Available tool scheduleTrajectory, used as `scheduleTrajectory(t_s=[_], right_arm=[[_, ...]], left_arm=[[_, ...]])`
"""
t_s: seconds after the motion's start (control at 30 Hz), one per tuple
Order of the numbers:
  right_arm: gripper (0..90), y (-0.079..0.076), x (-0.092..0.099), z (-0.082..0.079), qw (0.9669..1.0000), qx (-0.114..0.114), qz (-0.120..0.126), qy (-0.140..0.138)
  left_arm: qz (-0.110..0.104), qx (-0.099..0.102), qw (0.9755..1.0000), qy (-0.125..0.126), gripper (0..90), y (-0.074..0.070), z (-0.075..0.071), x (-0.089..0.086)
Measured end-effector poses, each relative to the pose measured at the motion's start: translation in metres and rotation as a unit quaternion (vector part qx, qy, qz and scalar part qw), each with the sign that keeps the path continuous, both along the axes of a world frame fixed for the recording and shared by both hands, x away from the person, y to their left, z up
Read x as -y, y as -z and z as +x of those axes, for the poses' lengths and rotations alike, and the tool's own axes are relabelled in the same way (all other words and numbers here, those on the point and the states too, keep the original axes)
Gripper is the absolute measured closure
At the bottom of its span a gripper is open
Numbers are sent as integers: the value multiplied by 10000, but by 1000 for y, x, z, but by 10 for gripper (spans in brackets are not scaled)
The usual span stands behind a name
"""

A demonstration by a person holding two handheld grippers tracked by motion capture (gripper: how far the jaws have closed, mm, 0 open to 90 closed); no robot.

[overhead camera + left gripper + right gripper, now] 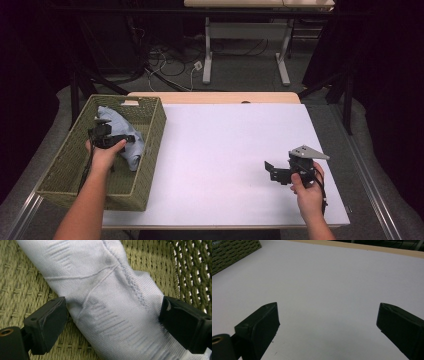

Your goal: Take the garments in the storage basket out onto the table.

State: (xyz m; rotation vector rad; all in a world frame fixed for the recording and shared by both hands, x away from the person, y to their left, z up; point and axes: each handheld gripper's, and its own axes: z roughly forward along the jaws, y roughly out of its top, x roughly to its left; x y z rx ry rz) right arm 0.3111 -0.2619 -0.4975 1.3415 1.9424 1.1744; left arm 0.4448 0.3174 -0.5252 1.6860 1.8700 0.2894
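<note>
while straddling pale blue cloth inside wicker basket, left gripper jaws spread; right gripper spread, empty, well apart.

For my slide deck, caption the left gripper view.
Open tongs straddle a pale blue cloth lying in the woven basket.

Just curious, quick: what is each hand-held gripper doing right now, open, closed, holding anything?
Left hand-held gripper: open, jaws either side of the pale blue cloth in the woven basket, not clamped.
Right hand-held gripper: open, holding nothing, over the white table.
</note>
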Motion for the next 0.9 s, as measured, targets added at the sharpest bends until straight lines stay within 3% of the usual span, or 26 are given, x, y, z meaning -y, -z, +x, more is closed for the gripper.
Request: scheduleTrajectory(t_s=[0.27, 0.5, 0.53, 0.73, 0.9], right_arm=[[42, 4, -5, 1, 9999, -75, -44, -69], [42, 5, -6, 2, 9999, -97, -97, -99], [43, 6, -6, 2, 9998, -116, -79, -105], [44, 6, -8, 2, 9998, -100, -110, -132], [44, 7, -8, 3, 9997, -141, -128, -150]], left_arm=[[-14, -57, 10000, 28, 78, 8, 4, 7], [-13, -89, 9998, 173, 174, 9, 5, 8], [-22, -78, 9998, 192, 222, 9, 4, 8], [-38, -77, 9996, 254, 315, 7, 3, 8], [-41, 6, 9992, 397, 556, 3, 1, 10]])
